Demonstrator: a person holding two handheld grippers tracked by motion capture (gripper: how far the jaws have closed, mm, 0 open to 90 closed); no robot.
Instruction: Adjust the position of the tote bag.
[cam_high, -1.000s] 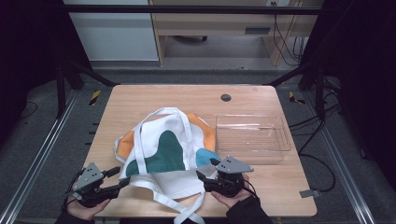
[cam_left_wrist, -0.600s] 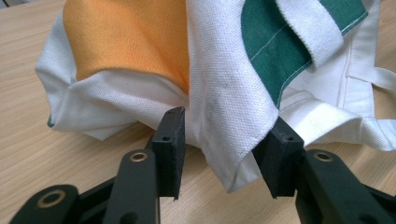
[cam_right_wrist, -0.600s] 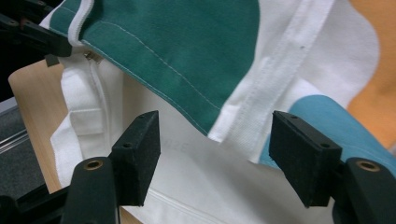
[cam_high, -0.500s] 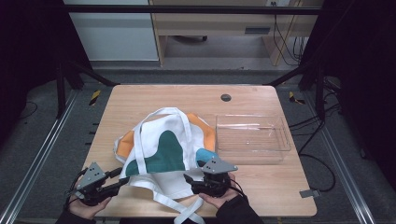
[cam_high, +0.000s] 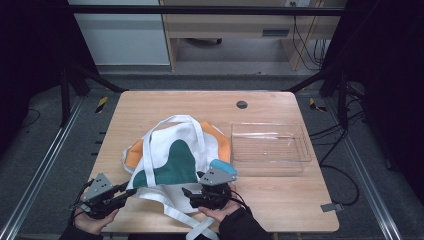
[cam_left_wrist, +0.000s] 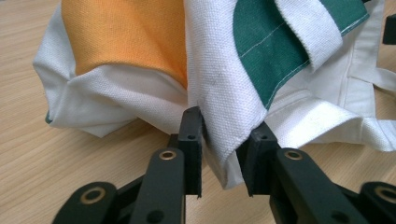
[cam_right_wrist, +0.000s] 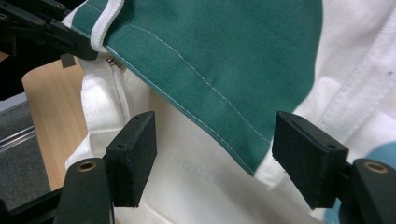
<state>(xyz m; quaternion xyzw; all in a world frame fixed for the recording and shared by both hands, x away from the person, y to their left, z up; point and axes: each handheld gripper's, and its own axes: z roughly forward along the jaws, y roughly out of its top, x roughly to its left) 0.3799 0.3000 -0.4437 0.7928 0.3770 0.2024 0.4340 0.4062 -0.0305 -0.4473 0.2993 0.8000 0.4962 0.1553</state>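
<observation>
A white tote bag (cam_high: 175, 160) with green and orange patches lies flat on the wooden table (cam_high: 280, 200), its straps trailing toward the near edge. My left gripper (cam_high: 131, 190) is at the bag's near left corner. In the left gripper view its jaws have just been closing, and the pads of the left gripper (cam_left_wrist: 223, 140) now pinch a fold of white canvas (cam_left_wrist: 219, 93). My right gripper (cam_high: 186, 194) sits at the bag's near edge. The right gripper (cam_right_wrist: 215, 149) stands open, jaws just widening, with the green panel's hem (cam_right_wrist: 210, 70) between the pads and touching neither.
A clear plastic tray (cam_high: 267, 145) stands right of the bag. A small dark hole (cam_high: 242, 104) marks the table's far side. Bare wood lies at the near right. The left gripper (cam_right_wrist: 42, 28) shows at the top left of the right gripper view.
My right gripper has slid left along the near edge to the bag's lower middle. The left gripper has stayed at the corner while its jaws narrowed onto the canvas.
</observation>
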